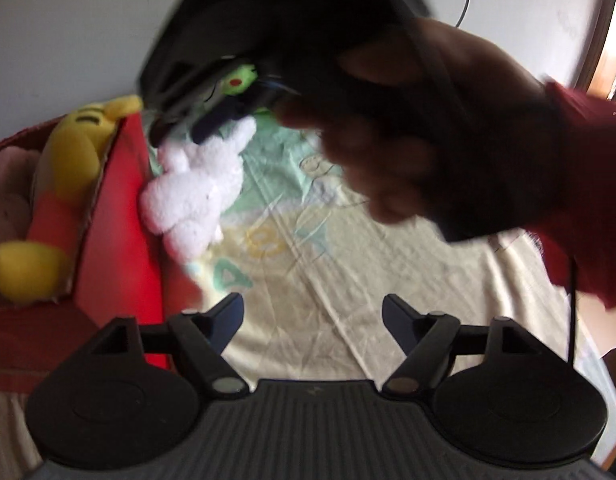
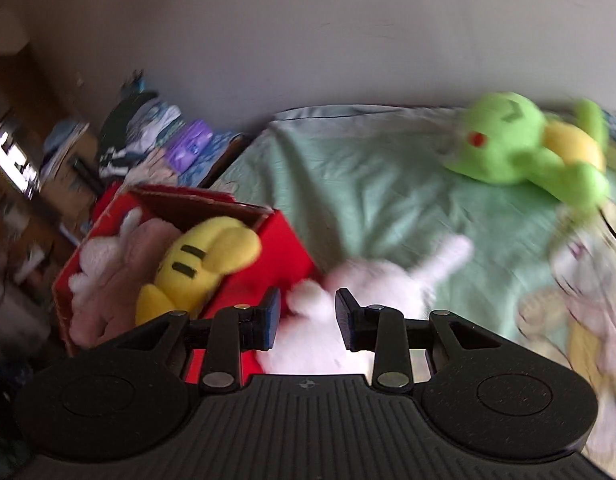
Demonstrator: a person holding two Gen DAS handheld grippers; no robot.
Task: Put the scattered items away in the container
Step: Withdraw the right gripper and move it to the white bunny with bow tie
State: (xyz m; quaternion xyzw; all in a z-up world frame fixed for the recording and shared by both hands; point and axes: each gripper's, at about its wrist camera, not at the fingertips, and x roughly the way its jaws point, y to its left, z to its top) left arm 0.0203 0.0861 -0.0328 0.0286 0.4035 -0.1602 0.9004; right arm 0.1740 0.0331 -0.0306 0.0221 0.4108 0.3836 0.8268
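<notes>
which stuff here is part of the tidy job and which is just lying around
Job: red box, yellow toy and pink toy already in it, white toy beside it, green toy on the bed.

Lying about: bedsheet, clutter pile by the wall.

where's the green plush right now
In the right wrist view the green plush lies on the green bedsheet at upper right, apart from the red box and beyond the white plush.
</notes>
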